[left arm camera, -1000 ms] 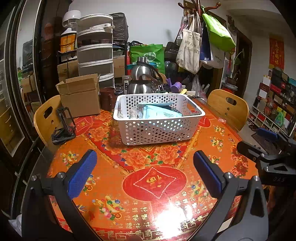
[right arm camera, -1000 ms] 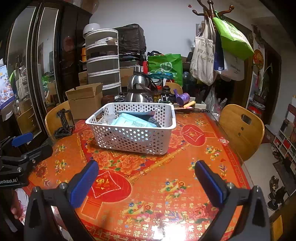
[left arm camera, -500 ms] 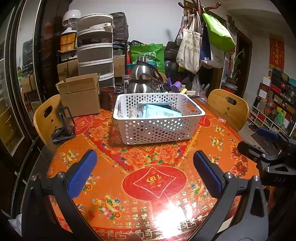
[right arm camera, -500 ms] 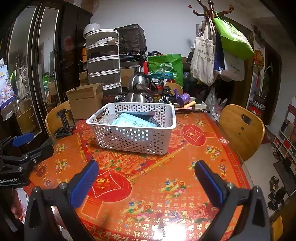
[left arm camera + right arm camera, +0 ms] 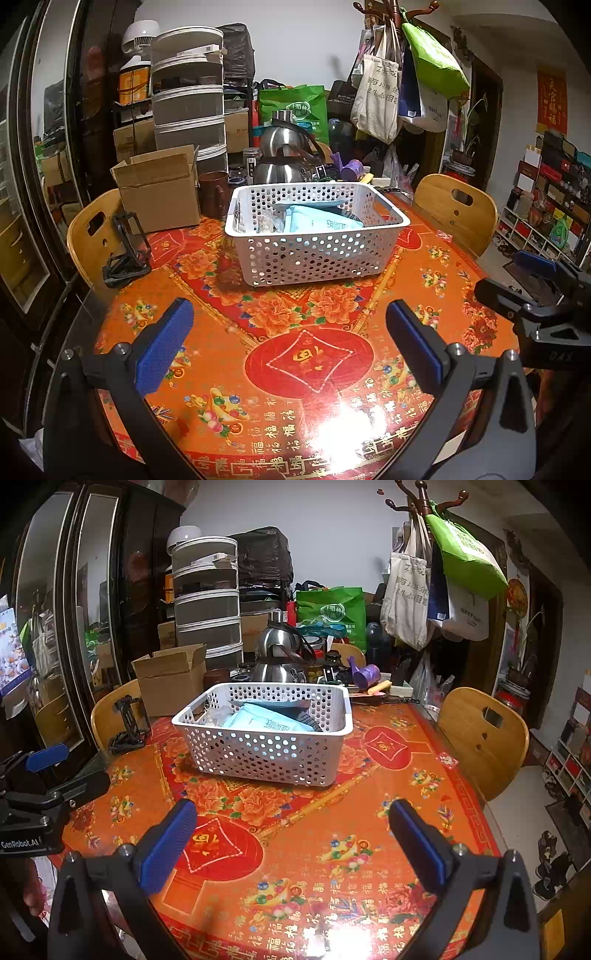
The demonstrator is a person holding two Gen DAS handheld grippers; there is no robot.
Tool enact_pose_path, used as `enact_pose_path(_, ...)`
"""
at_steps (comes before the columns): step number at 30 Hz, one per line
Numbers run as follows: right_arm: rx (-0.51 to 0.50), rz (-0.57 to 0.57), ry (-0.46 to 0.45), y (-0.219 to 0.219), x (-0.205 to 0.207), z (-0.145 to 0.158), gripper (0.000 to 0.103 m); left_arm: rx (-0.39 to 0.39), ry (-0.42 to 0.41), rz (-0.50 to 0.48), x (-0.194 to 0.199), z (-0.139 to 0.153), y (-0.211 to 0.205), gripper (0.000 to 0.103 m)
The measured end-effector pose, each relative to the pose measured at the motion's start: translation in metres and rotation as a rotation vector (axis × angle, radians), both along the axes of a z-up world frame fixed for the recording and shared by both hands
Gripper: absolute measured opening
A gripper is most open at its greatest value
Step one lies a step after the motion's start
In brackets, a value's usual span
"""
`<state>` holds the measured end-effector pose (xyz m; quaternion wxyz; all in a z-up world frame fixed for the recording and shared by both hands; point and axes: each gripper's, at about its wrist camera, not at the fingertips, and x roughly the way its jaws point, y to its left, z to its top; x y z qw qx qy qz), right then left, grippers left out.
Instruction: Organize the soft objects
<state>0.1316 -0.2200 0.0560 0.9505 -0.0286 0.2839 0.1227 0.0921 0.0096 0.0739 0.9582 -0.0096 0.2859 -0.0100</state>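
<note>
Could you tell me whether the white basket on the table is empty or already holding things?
Holding things: a light blue packet and other items lie inside the white basket.

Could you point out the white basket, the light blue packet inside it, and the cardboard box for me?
white basket (image 5: 314, 254): left wrist view, on its perforated front wall.
light blue packet (image 5: 321, 221): left wrist view, on its printed top face.
cardboard box (image 5: 171, 692): right wrist view, on its front side.

Behind the table (image 5: 424, 266) you see a cardboard box (image 5: 159, 190), a brown mug (image 5: 213, 194) just beside it, and a steel kettle (image 5: 282, 155). A black stand (image 5: 127, 245) sits near the left edge. Two wooden chairs (image 5: 484, 734) flank the table, and bags (image 5: 461, 542) hang on a rack.
</note>
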Motion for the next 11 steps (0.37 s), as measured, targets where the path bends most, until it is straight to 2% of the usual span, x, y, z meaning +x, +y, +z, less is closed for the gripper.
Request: enact_pose_path(11,0.004,0.005,-0.001,0.0007,-0.001,-0.0006,0.103,0.006,-0.004,-0.008,0.0003,-0.0017,-0.0041,0.103)
